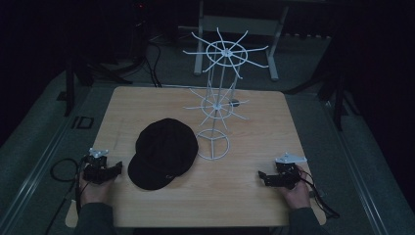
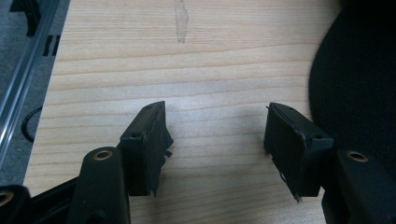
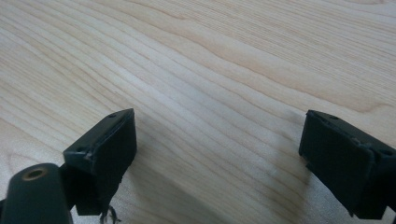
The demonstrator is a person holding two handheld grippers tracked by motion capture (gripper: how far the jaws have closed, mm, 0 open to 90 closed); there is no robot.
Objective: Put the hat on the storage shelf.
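Black cap point(image 1: 164, 152) lies on the wooden surface point(image 1: 244, 196) just right of my spread left claw point(image 1: 117, 169), well apart from my spread right claw point(image 1: 261, 176).

Table point(image 1: 254, 196): one, light wood.
Cap point(image 1: 164, 152): one, black.
Wire rack point(image 1: 220, 105): one, white; two spoked tiers, one ring base.
Grippers: two, left gripper point(image 1: 117, 169) and right gripper point(image 1: 261, 176).
Jaws: two on each, black.
Hands: two.

A black cap point(image 1: 164, 152) lies on the wooden table point(image 1: 254, 205) just beside a white wire rack point(image 1: 219, 98). The left gripper point(image 1: 115, 170) and right gripper point(image 1: 264, 177) rest near the front corners.
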